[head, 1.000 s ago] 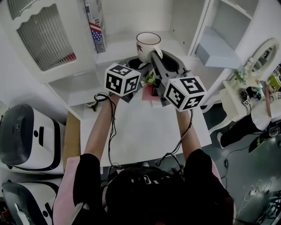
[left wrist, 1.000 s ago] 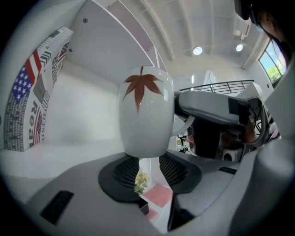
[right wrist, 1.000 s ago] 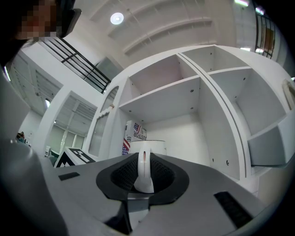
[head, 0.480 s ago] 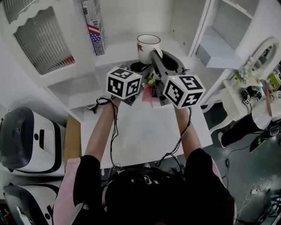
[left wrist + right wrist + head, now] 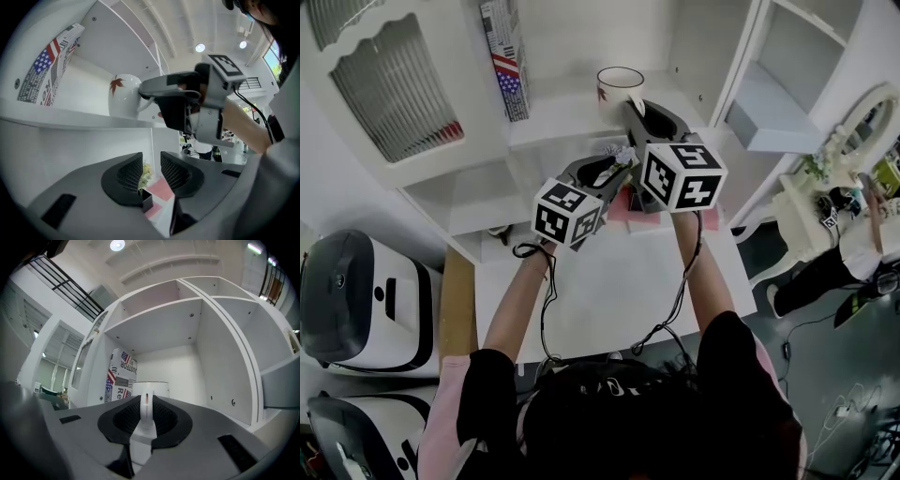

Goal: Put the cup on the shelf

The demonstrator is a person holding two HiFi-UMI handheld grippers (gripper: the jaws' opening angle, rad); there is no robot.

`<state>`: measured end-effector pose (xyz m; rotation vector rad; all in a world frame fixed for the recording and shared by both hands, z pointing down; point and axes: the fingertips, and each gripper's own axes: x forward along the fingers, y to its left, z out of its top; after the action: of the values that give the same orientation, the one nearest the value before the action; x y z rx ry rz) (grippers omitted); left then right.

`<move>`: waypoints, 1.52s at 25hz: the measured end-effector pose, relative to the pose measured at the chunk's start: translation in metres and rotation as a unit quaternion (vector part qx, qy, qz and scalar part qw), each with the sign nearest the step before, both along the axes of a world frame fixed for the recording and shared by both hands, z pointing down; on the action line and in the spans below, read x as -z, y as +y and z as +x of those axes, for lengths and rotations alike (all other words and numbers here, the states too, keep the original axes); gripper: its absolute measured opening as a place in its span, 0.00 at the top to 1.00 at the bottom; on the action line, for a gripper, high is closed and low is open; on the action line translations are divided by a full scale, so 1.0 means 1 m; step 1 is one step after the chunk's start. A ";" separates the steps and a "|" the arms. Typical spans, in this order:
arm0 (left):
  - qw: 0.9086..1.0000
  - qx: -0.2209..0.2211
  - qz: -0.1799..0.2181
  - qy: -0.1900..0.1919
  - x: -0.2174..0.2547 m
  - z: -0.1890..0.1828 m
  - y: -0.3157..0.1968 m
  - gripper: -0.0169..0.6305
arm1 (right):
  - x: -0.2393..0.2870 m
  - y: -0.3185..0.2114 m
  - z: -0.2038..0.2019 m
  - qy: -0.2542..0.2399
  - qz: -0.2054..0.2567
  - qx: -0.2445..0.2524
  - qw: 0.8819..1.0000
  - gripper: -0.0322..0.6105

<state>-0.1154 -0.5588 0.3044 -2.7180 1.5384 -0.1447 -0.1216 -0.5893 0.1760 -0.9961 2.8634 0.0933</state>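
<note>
White cup (image 5: pixel 620 86), only one, stands by the front edge of the shelf (image 5: pixel 558 105); right gripper (image 5: pixel 146 414) pinches its handle (image 5: pixel 146 401); left gripper (image 5: pixel 151 169) has dropped lower, fingers apart.

We see bright, even light, with round ceiling lamps (image 5: pixel 200 47) glaring above the shelf (image 5: pixel 70 119). Both gripper views bow and darken at their rims.

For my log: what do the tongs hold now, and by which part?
The right tongs grip the cup by its handle; the left tongs are open and hold nothing.
</note>
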 end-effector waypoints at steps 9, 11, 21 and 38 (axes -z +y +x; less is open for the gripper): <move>0.995 -0.008 0.037 -0.095 -0.027 0.011 0.038 0.80 | -0.002 -0.035 -0.020 0.040 -0.024 -0.031 0.998 0.82; 0.995 -0.010 0.034 -0.094 -0.032 0.010 0.044 0.80 | -0.003 -0.040 -0.022 0.052 -0.032 -0.040 0.997 0.82; 0.997 -0.021 0.045 -0.057 -0.039 0.013 0.061 0.80 | -0.003 -0.044 -0.026 0.081 -0.031 -0.065 0.994 0.82; 0.996 -0.020 0.072 0.058 -0.020 -0.021 0.113 0.82 | -0.004 0.024 0.011 0.014 -0.014 -0.051 0.999 0.73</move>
<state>-0.1364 -0.4454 0.3245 -2.6849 1.4565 0.1205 -0.1108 -0.5652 0.1799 -1.1541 2.8464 0.0764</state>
